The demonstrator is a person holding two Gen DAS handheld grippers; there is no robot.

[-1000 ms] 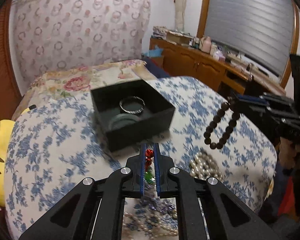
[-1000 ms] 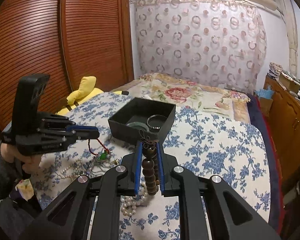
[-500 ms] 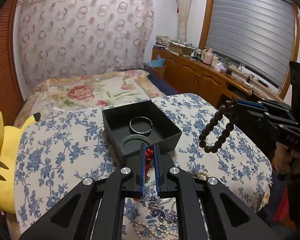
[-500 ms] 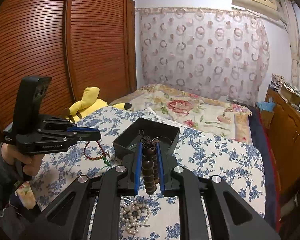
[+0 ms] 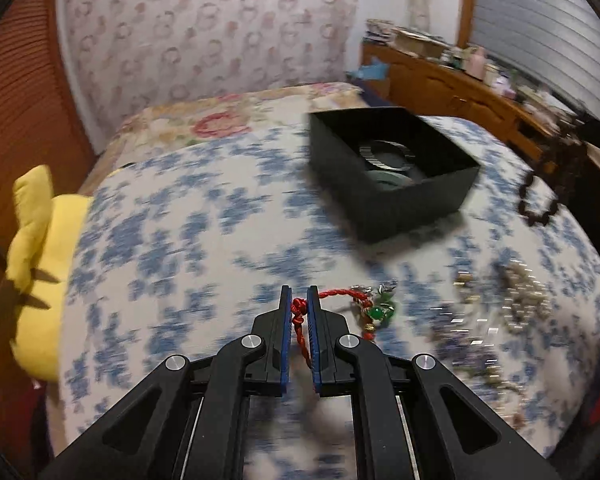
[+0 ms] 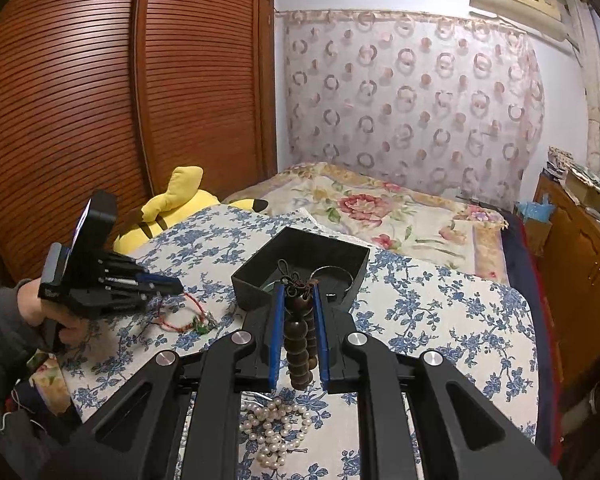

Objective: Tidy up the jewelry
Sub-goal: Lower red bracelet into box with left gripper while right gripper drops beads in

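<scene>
Left gripper (image 5: 299, 304) swung left and lower since earlier frames; black box (image 5: 392, 172) now up right.
Clamped on red cord bracelet (image 5: 356, 300), trailing onto floral cloth (image 5: 172, 248). Right gripper (image 6: 296, 300) clenched on wooden bead bracelet (image 6: 298, 344), before the box.

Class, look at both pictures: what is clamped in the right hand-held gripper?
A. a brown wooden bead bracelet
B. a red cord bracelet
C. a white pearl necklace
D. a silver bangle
A: the right hand-held gripper is shut on the brown wooden bead bracelet.
</scene>
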